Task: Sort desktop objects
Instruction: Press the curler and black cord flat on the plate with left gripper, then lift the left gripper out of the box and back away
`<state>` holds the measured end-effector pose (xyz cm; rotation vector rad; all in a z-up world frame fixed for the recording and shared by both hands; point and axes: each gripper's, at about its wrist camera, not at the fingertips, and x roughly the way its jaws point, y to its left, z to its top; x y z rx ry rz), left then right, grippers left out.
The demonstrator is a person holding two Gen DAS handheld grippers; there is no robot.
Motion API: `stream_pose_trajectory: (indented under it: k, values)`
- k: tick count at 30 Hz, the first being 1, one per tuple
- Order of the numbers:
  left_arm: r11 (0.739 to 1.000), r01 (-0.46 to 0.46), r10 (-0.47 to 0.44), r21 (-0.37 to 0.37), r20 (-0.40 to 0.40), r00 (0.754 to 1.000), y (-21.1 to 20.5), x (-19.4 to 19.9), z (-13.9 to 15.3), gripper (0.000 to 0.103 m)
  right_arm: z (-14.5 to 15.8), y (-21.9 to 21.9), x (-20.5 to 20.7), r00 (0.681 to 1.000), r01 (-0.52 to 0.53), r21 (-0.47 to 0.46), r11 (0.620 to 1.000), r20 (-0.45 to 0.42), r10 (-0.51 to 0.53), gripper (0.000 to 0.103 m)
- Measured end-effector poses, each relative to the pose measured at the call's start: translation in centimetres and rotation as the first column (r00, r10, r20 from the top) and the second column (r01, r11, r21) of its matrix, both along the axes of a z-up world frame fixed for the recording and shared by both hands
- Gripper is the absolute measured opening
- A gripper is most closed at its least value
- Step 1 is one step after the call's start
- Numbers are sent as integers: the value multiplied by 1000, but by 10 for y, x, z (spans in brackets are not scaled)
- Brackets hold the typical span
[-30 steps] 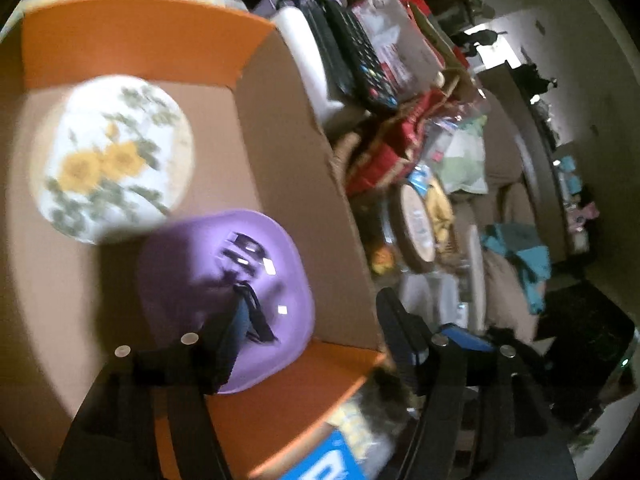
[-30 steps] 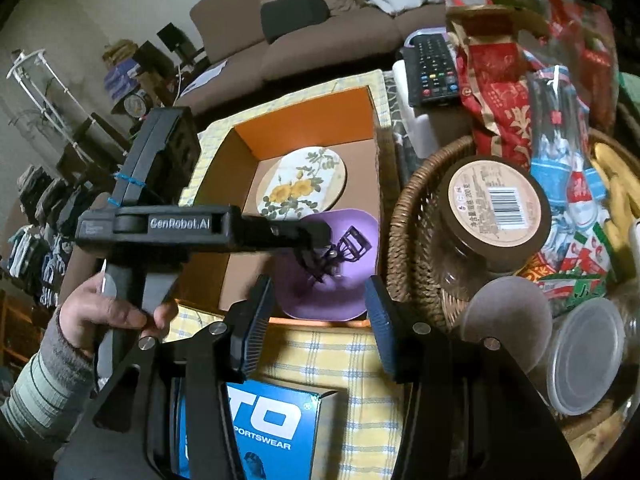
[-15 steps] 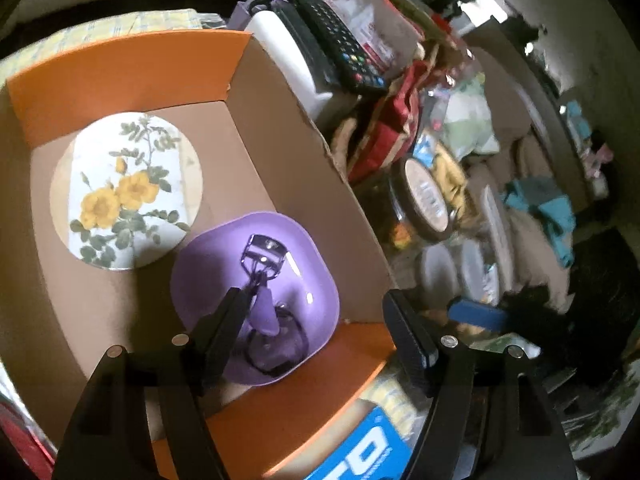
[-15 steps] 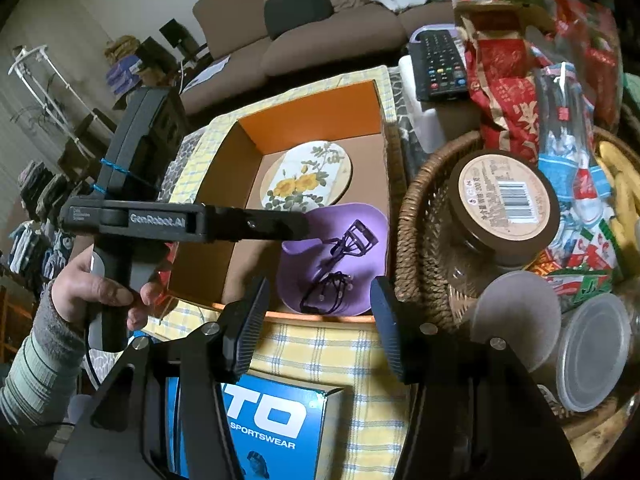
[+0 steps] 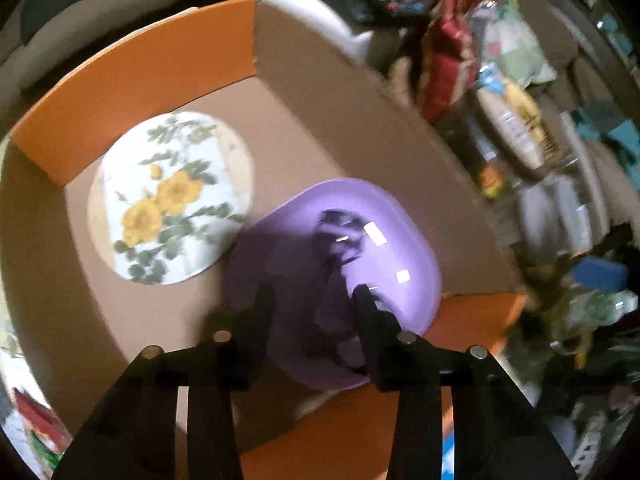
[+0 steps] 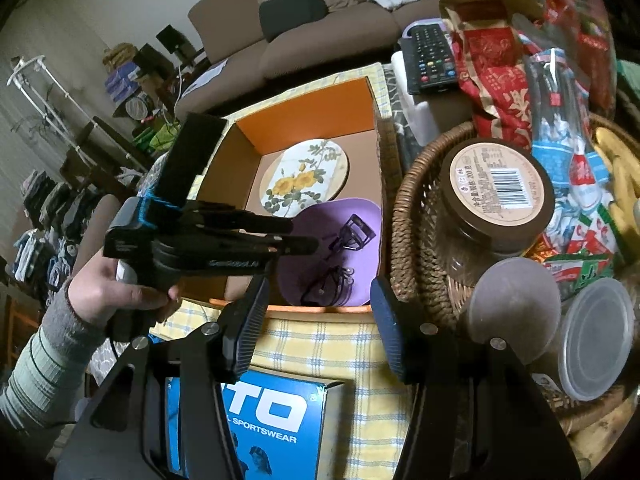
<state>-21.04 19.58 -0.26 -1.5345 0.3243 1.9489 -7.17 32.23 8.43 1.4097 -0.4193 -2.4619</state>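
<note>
Purple bowl (image 6: pixel 352 216) in the cardboard box (image 6: pixel 304 136) cradles the eyelash curler (image 6: pixel 348 236), dropped there for sorting, while the left gripper (image 5: pixel 316 300) hangs above, its fingers just closing on nothing, and the right gripper (image 6: pixel 318 304) waits parted, empty.

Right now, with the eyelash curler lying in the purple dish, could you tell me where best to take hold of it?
Grip the eyelash curler across its slim shaft, just below the curved clamp head, coming from above. It lies flat in the shallow purple dish, and its looped handles look too wide and springy to pinch firmly.
</note>
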Motion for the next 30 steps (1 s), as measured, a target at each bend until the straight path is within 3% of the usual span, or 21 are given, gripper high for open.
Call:
stream_pose_trajectory:
  k: [5,9,15,18,21,24,27,30]
  values:
    - [997,-75,75,-29,-6,997,-20,-17,-12,37,-1,-5,-4,1000,-10,17,1000,4,10,50]
    - [990,-138,137,31,38,990,-33,-28,-16,37,-3,-14,-10,1000,-27,46,999,11,27,50]
    - [989,-114,110,91,52,993,-28,-23,-7,37,-1,-22,-20,1000,-28,54,998,11,27,50]
    - [987,-98,86,129,98,991,-19,-21,-8,37,-1,-24,-24,1000,-23,48,999,12,23,50]
    - [995,-79,73,67,91,993,-5,-20,-20,38,-2,-26,-25,1000,-20,47,999,17,20,50]
    - [993,-113,105,47,137,985,-4,-26,-36,37,-1,-26,-22,1000,-24,51,998,20,23,50]
    - [987,-131,114,96,159,981,-11,-30,-31,37,0,-26,-20,999,-30,52,998,19,29,50]
    - [967,-137,92,215,206,974,-22,-27,-16,40,1,-27,-18,999,-40,62,997,16,39,50]
